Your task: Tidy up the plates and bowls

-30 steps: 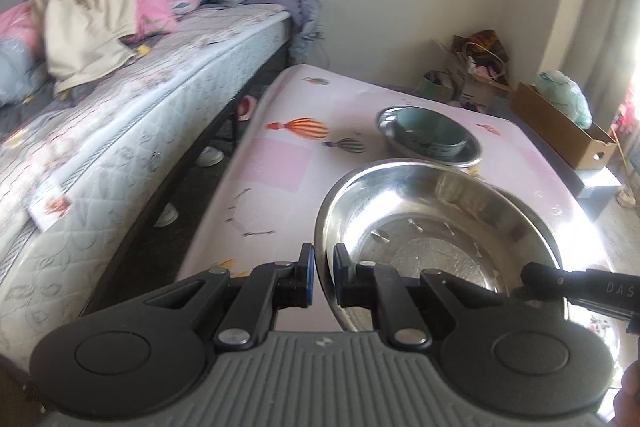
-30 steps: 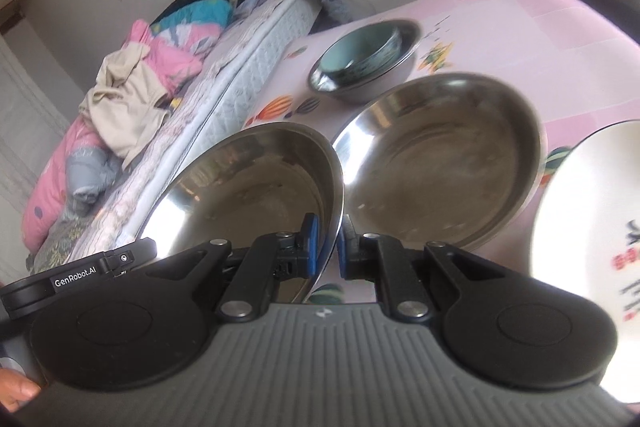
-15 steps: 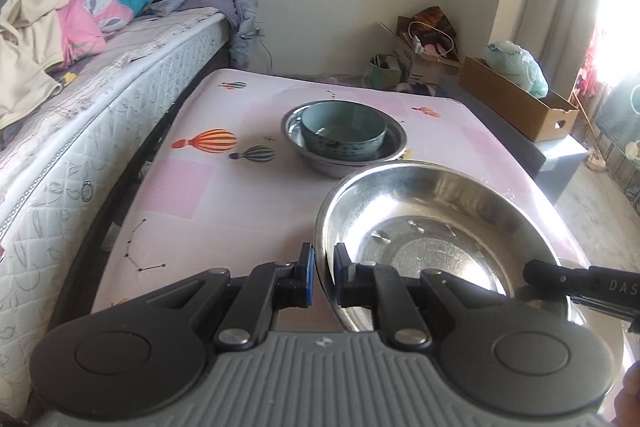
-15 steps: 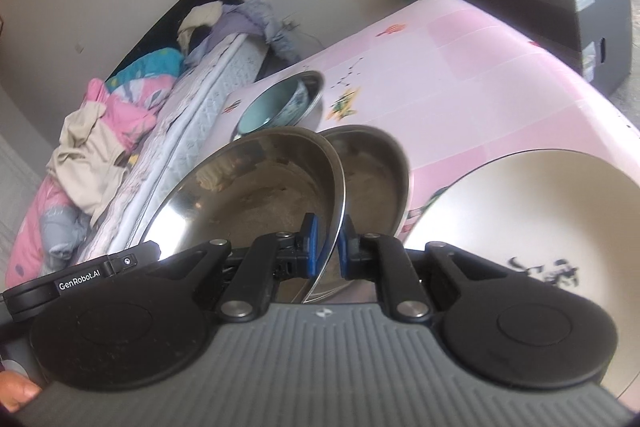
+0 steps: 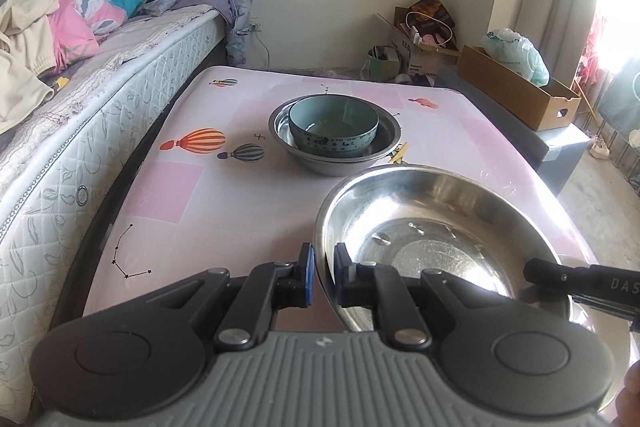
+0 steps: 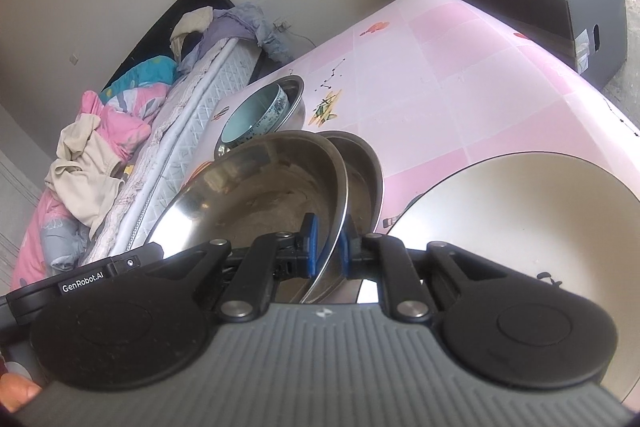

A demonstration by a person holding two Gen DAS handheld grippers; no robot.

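Observation:
Both grippers hold one large steel bowl (image 5: 432,227) by opposite rims, above the pink table (image 5: 224,195). My left gripper (image 5: 323,277) is shut on its near-left rim. My right gripper (image 6: 329,251) is shut on the rim of the same bowl, which shows in the right wrist view (image 6: 256,199). A second steel bowl (image 6: 360,171) lies just beyond and under it. Farther back a teal ceramic bowl (image 5: 333,125) sits inside a smaller steel bowl (image 5: 384,147). A white plate (image 6: 520,219) lies on the table at the right.
A bed (image 5: 80,99) with heaped clothes runs along the table's left side. A cardboard box (image 5: 516,87) on a grey cabinet (image 6: 560,3) stands past the table's right edge. Bags and boxes sit against the far wall.
The held steel bowl has moved right and now overlaps the second steel bowl. The left view has swung away from the bed toward the table's middle. Both grips are unchanged.

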